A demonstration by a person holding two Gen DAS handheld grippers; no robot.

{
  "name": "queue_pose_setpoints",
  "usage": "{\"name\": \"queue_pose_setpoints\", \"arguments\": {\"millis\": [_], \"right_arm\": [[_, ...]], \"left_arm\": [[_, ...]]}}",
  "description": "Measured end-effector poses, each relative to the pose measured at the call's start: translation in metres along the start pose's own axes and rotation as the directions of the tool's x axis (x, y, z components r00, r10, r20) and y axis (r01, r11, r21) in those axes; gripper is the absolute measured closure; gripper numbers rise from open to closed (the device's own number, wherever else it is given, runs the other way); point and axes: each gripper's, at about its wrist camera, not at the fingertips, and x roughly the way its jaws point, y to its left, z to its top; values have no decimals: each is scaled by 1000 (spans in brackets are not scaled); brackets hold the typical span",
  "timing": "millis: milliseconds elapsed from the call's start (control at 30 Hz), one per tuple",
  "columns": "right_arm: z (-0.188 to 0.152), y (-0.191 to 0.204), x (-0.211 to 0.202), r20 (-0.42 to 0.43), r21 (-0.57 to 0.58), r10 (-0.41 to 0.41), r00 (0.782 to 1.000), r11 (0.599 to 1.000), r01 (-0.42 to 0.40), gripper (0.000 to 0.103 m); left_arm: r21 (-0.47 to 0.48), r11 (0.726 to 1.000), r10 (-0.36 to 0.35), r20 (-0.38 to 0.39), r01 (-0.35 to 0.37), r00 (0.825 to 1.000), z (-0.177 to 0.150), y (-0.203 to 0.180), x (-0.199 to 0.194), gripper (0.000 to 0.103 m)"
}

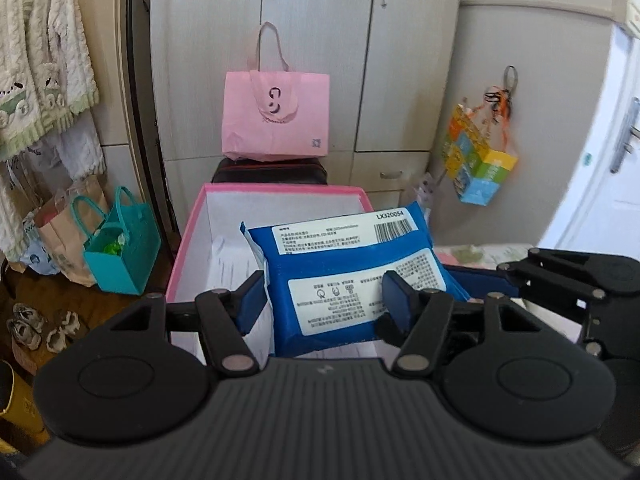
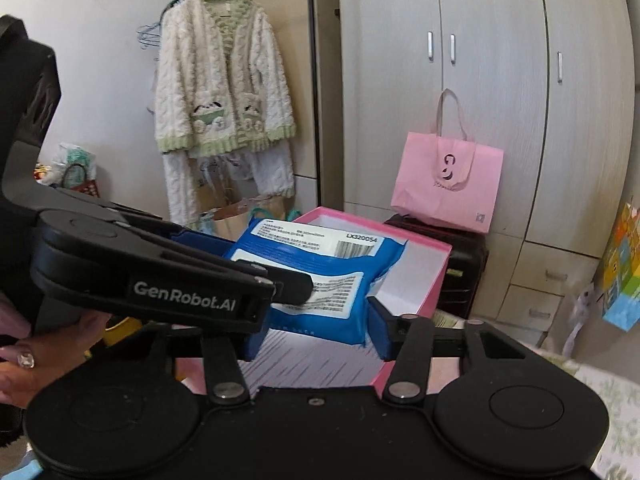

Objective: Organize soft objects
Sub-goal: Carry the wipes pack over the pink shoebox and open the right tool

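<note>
A soft blue packet (image 1: pixel 352 276) with white printed labels is held over an open pink box (image 1: pixel 280 190) with a white inside. My left gripper (image 1: pixel 326 304) has its blue pads on both sides of the packet and is shut on it. In the right wrist view the packet (image 2: pixel 320 272) hangs above the box (image 2: pixel 420 280), with the left gripper reaching in from the left. My right gripper (image 2: pixel 316 334) sits just below the packet's near edge, jaws apart, touching nothing that I can see.
A pink tote bag (image 1: pixel 276 116) stands on a dark suitcase (image 1: pixel 268 170) behind the box, against a pale wardrobe (image 1: pixel 320 20). A teal bag (image 1: pixel 120 248), paper bags and shoes (image 1: pixel 28 324) lie at left. A fluffy cardigan (image 2: pixel 224 84) hangs on a rack. A colourful bag (image 1: pixel 480 160) hangs at right.
</note>
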Motion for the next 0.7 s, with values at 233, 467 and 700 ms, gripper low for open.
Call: {"name": "queue_pose_setpoints", "arguments": {"millis": [233,467,700], "right_arm": [[24,-27,55,-64,18,11,998,1000,-10,65],[30,-46,111,-174,42,14,985,999,-6,65],[26,-54,139,-224,41,18,974,999,-9,65]], "left_arm": [[-28,1000,0,-30,-1,1000,28,28,58,42],[-90,996,-14,-121,3,993,33,50,108,42],[-106,994,17,-167,-35,986,32,55,136,42]]}}
